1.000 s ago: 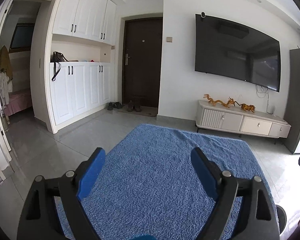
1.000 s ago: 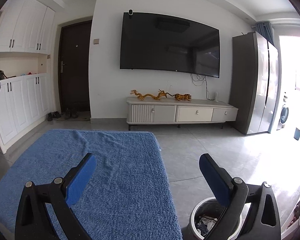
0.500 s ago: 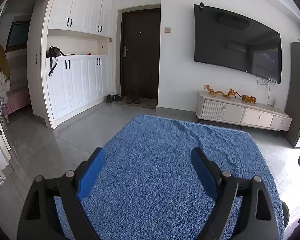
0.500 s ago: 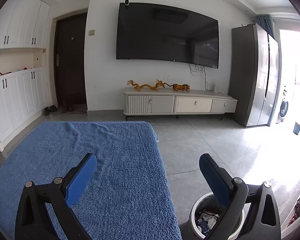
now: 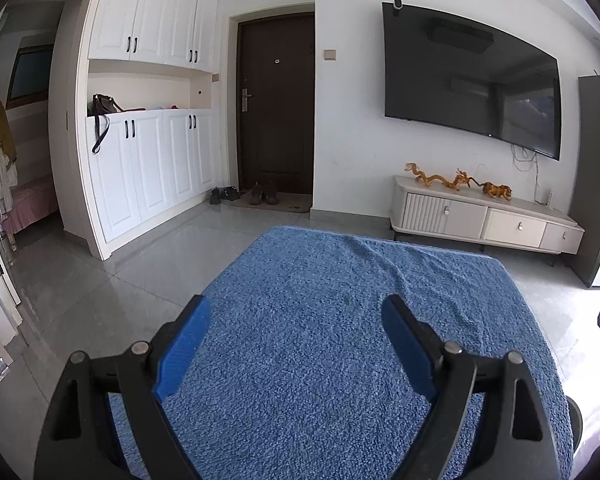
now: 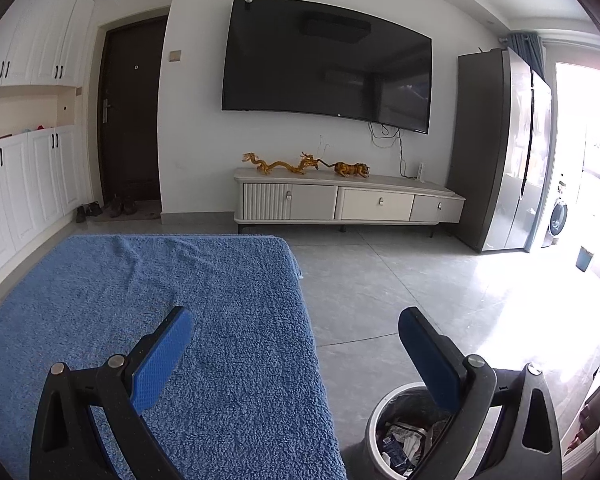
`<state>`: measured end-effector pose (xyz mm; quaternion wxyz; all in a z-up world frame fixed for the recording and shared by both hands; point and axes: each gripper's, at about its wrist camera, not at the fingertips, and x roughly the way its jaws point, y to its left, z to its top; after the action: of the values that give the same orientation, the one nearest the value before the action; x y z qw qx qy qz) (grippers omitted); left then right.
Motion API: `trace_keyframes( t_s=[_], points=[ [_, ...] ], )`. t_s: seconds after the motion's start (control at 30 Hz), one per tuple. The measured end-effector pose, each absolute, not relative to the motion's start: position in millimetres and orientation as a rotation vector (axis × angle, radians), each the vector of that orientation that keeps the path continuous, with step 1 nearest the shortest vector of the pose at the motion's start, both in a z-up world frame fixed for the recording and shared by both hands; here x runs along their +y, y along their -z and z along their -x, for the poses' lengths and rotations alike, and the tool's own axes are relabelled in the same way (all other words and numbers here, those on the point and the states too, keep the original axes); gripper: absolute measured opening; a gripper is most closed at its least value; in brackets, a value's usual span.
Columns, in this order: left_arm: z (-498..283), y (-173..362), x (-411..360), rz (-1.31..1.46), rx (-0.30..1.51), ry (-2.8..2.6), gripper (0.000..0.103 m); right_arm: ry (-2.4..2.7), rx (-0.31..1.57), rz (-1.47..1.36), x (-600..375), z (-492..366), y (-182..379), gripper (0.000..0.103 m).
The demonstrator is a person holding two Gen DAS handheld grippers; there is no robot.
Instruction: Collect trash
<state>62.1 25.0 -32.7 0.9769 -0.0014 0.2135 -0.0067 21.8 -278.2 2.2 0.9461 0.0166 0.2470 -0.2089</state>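
Holding both tongs spread wide and empty, I hover over the blue towel-covered table (image 5: 340,340). My left gripper (image 5: 296,344) sits at the bottom centre of its view with nothing between its blue pads; my right gripper (image 6: 296,344) is just as slack, its right finger crossing in front of the trash bin (image 6: 384,412) at the lower right of that frame.

The trash (image 6: 400,438) I can see is already inside the bin — crumpled wrappers and paper against a dark liner. No loose scrap shows on the towel or on the grey floor (image 6: 400,280) in either view, so I judge the collecting is done or nearly so.

Stuff like that should be light, soft and crushable — I would pinch a raised fold, not a flat face, since thin wrapper film may slip between the pads.
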Motion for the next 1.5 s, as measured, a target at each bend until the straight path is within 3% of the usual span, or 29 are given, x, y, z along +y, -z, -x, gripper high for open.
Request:
trace_keyframes(
  t_s=[1.5],
  points=[
    [-50, 22, 14, 0.003, 0.405, 0.044, 0.087, 0.472, 0.47, -0.007, -287, -9, -9, 0.103]
  ],
)
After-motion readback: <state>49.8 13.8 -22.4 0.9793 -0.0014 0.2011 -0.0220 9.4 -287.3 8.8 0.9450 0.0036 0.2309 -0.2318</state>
